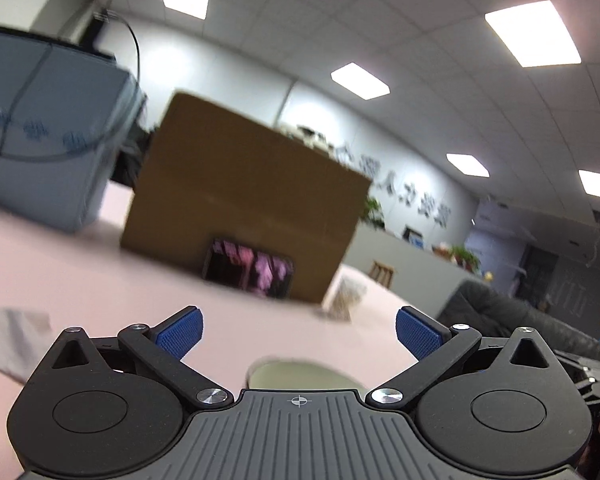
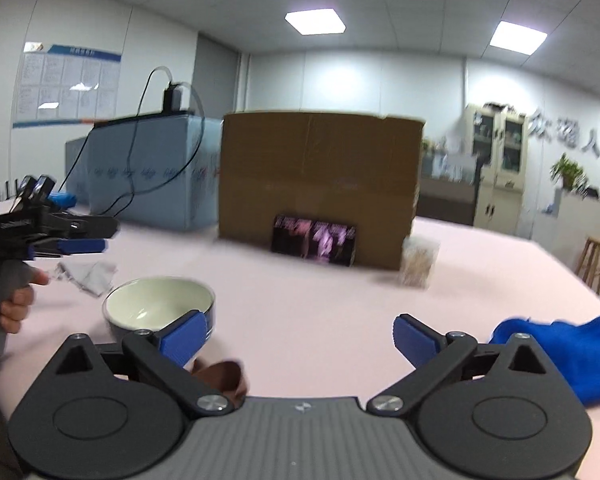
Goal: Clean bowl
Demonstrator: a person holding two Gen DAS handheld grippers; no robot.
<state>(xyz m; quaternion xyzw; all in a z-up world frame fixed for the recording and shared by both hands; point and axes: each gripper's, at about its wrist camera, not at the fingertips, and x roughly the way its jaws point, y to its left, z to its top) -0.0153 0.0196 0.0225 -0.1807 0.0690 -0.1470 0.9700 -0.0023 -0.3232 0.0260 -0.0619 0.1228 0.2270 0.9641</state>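
Both grippers, left (image 1: 299,330) and right (image 2: 300,334), have jaws wide, holding nothing. Bowl (image 2: 159,307) sits loose on the bench (image 2: 320,300); a careless swing could knock it.

Both low wrist views face the cardboard box (image 1: 244,204).

L tool (image 1: 299,334) open, bowl (image 1: 300,374) below

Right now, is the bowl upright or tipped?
Upright. The bowl sits on the table with its rim level and its pale inside facing up, apparently empty.
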